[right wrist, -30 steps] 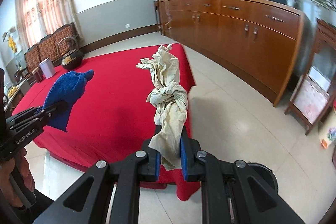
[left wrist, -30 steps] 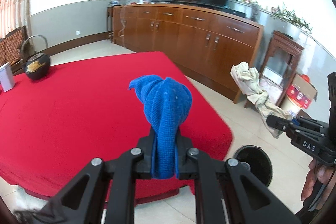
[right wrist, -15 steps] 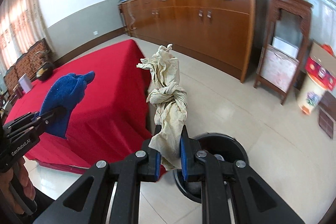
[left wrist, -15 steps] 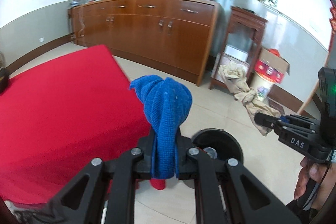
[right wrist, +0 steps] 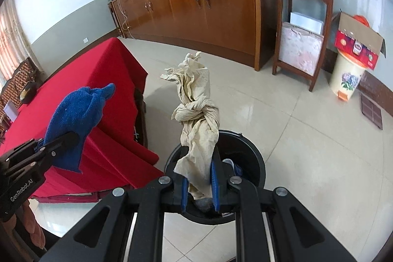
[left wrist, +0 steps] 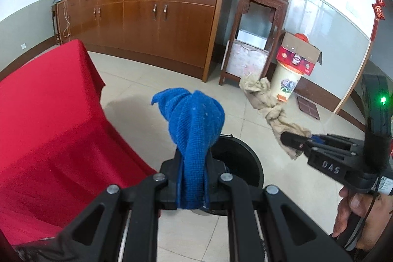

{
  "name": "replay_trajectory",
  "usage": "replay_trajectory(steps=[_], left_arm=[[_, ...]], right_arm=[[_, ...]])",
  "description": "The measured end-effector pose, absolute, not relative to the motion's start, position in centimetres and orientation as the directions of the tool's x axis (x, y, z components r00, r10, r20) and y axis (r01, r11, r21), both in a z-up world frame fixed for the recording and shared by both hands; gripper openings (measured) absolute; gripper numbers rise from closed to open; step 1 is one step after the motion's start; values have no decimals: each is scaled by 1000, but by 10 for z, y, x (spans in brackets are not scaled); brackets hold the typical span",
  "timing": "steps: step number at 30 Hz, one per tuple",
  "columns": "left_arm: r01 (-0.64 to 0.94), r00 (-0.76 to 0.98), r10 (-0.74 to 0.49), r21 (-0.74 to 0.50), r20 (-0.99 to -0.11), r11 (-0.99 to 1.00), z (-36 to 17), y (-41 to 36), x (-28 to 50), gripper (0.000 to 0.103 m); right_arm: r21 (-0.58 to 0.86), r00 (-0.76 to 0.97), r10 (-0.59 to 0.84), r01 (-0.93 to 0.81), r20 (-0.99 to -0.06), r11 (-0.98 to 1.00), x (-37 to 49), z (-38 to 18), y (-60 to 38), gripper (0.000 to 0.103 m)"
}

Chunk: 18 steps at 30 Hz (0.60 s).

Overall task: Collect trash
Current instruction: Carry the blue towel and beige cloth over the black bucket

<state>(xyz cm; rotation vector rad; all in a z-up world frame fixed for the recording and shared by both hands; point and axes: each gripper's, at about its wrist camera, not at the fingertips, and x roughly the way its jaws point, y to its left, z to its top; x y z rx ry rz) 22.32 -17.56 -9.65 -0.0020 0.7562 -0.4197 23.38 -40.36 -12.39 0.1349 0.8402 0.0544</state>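
Observation:
My left gripper (left wrist: 192, 182) is shut on a twisted blue cloth (left wrist: 194, 129) that stands up between its fingers. It also shows in the right wrist view (right wrist: 76, 119), at the left. My right gripper (right wrist: 199, 184) is shut on a knotted beige cloth (right wrist: 196, 114), also seen in the left wrist view (left wrist: 275, 112). A round black bin (right wrist: 248, 156) stands on the tiled floor just below both grippers, also in the left wrist view (left wrist: 240, 161). It holds some items I cannot make out.
A table under a red cloth (left wrist: 44, 127) stands to the left of the bin. A long wooden sideboard (right wrist: 196, 6) runs along the wall. A small wooden stand (right wrist: 304, 23), a flowered pail (right wrist: 346, 77) and a cardboard box (right wrist: 358, 41) are at the right.
Both grippers have swung right, away from the red table, and down toward the floor. The black bin now lies right under both held cloths.

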Motion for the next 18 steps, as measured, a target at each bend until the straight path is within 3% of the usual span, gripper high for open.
replay_trajectory(steps=[18], left_arm=[[441,521,-397,-160,-756,883,-175,-239,238,14]], right_arm=[[133,518,115,-2,-847,991,252,-229,-438,16]])
